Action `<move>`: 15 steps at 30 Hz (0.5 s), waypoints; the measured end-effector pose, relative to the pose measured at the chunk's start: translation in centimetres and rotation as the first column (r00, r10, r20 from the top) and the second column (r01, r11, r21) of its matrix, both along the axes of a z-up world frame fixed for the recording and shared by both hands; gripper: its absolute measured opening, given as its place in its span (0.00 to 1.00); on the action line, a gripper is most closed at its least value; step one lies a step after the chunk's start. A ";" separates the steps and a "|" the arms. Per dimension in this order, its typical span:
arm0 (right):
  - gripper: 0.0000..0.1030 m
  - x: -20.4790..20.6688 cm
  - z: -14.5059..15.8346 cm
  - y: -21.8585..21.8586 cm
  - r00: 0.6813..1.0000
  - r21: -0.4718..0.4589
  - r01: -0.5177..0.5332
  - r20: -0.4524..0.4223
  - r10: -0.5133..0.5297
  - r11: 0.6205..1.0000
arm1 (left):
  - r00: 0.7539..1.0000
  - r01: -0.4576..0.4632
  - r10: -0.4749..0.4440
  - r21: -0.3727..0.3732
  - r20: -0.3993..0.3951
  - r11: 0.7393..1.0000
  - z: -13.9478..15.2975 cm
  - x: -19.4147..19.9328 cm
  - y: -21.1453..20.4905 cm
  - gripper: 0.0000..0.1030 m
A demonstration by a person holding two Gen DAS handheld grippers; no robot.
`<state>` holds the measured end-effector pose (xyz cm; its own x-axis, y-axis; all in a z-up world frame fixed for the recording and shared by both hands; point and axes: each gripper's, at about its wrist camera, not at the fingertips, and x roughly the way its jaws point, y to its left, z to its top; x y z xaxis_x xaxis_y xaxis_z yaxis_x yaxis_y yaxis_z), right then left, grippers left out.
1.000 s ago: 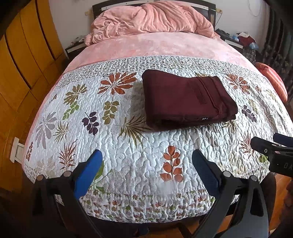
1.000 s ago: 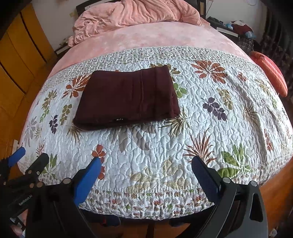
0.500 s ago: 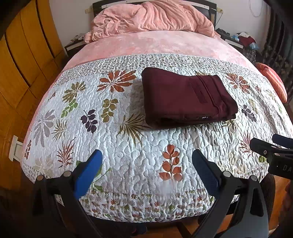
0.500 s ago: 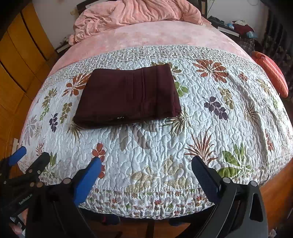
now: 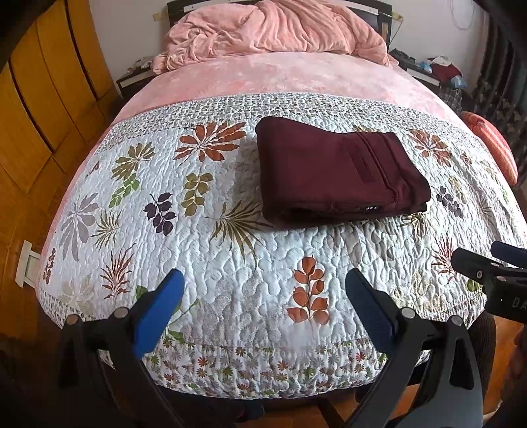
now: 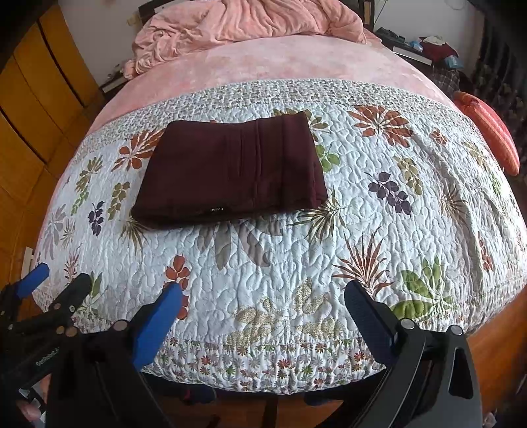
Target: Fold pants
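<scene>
The dark maroon pants (image 5: 336, 171) lie folded into a compact rectangle on the leaf-patterned quilt (image 5: 204, 250), and they also show in the right wrist view (image 6: 230, 174). My left gripper (image 5: 263, 283) is open and empty, held over the foot of the bed, well short of the pants. My right gripper (image 6: 262, 294) is open and empty, also at the foot of the bed. The right gripper shows at the right edge of the left wrist view (image 5: 487, 266). The left gripper shows at the left edge of the right wrist view (image 6: 52, 286).
A crumpled pink blanket (image 5: 273, 29) lies at the head of the bed over a pink sheet (image 5: 290, 75). Wooden wardrobe doors (image 5: 39, 98) stand to the left. An orange cushion (image 6: 487, 131) lies at the right edge. Cluttered nightstands (image 5: 438, 69) stand behind.
Both grippers have drawn back slightly toward the foot of the bed. The pants have not moved. Both grippers stay open.
</scene>
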<state>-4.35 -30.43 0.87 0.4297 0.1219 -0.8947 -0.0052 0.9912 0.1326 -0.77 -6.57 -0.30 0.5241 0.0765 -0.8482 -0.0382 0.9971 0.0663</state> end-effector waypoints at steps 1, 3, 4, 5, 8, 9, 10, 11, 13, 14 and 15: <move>0.96 0.0 -0.1 0.0 1.000 0.000 -0.001 -0.002 0.001 1.000 | 1.000 0.001 -0.001 -0.001 -0.001 1.000 0.0 0.1 0.1 0.95; 0.96 0.1 -0.2 -0.1 1.000 -0.002 -0.006 -0.004 0.006 1.000 | 1.000 0.001 -0.001 -0.002 -0.003 1.000 0.0 0.1 0.1 0.95; 0.96 0.1 -0.2 -0.1 1.000 -0.001 -0.007 -0.005 0.007 1.000 | 1.000 0.001 -0.001 -0.002 -0.002 1.000 0.0 0.1 0.1 0.95; 0.96 0.2 -0.2 -0.2 1.000 -0.001 -0.009 -0.005 0.009 1.000 | 1.000 0.001 -0.001 -0.002 -0.001 1.000 -0.1 0.0 0.1 0.95; 0.96 0.2 -0.2 -0.2 1.000 -0.001 -0.009 -0.005 0.009 1.000 | 1.000 0.002 -0.002 -0.002 -0.001 1.000 -0.1 0.1 0.0 0.95; 0.96 0.2 -0.2 -0.1 1.000 -0.001 -0.009 -0.006 0.009 1.000 | 1.000 0.000 0.000 -0.002 -0.001 1.000 -0.1 0.1 0.1 0.95; 0.96 0.1 -0.2 -0.1 1.000 -0.001 -0.008 -0.006 0.008 1.000 | 1.000 0.000 0.000 -0.003 -0.002 1.000 -0.1 0.1 0.1 0.95; 0.96 0.2 -0.2 -0.1 1.000 0.000 -0.009 -0.006 0.009 1.000 | 1.000 0.001 -0.001 -0.003 -0.002 1.000 -0.1 0.1 0.1 0.95; 0.96 0.2 -0.2 -0.1 1.000 -0.001 -0.009 -0.006 0.009 1.000 | 1.000 0.004 -0.004 -0.013 -0.007 1.000 -0.1 0.1 0.0 0.95; 0.96 0.1 -0.2 -0.1 1.000 0.000 -0.009 -0.006 0.009 1.000 | 1.000 0.005 -0.005 -0.022 -0.009 1.000 -0.1 0.1 0.1 0.95; 0.96 0.2 -0.2 -0.2 1.000 0.001 -0.010 -0.006 0.010 1.000 | 1.000 0.004 -0.004 -0.030 -0.010 1.000 -0.1 0.1 0.1 0.95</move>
